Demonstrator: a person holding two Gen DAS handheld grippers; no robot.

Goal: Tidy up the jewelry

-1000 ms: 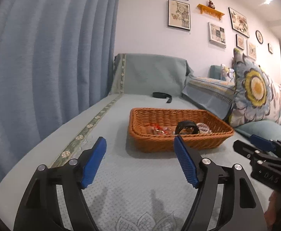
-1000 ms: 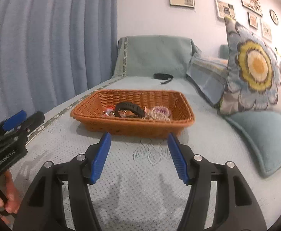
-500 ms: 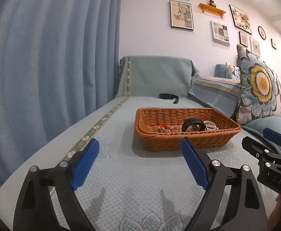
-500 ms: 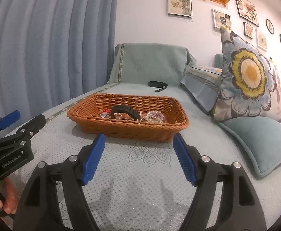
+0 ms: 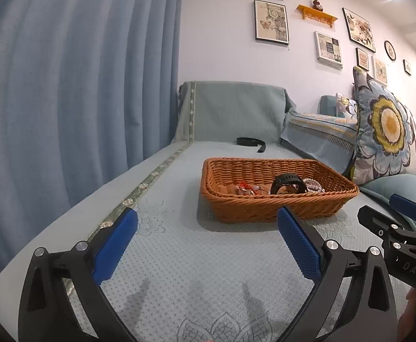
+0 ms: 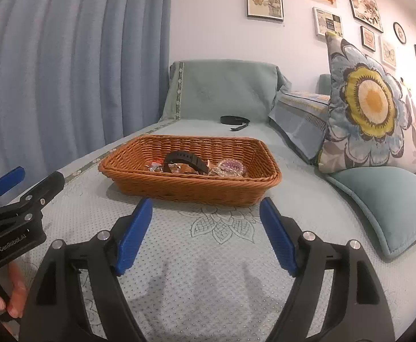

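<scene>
Left wrist view: left gripper (image 5: 206,226) with jaws spread wide, blue pads bare, nothing between them. It hangs above the teal sofa cover (image 5: 179,256). Wicker basket (image 5: 265,209) sits ahead at about 1 o'clock, apart from the fingertips. Inside the basket: a black watch (image 5: 288,181) standing on its band, a red-and-silver jewelry piece (image 5: 246,188) at its 9 o'clock, a clear beaded bracelet (image 5: 312,184) at its 3 o'clock. A black strap (image 5: 250,142) lies on the cover past the basket, 12 o'clock, near the sofa back. Right gripper (image 5: 390,211) enters at 3 o'clock.

Right wrist view: right gripper (image 6: 206,216) also wide open and holding nothing, over the same cover. Basket (image 6: 191,188) at 12 o'clock, just beyond the pad tips. Watch (image 6: 186,159) mid-basket; purple-tinted beaded bracelet (image 6: 232,166) toward its 3 o'clock; silver-and-red piece (image 6: 155,166) at its 9 o'clock. Strap (image 6: 235,120) farther back. Floral cushion (image 6: 370,105) at 2 o'clock, a plain teal cushion (image 6: 387,199) lying in front of it. Left gripper (image 6: 28,185) at 9 o'clock, with a hand (image 6: 9,293) on its handle below. Blue curtain (image 6: 65,71) fills 10 o'clock.
</scene>
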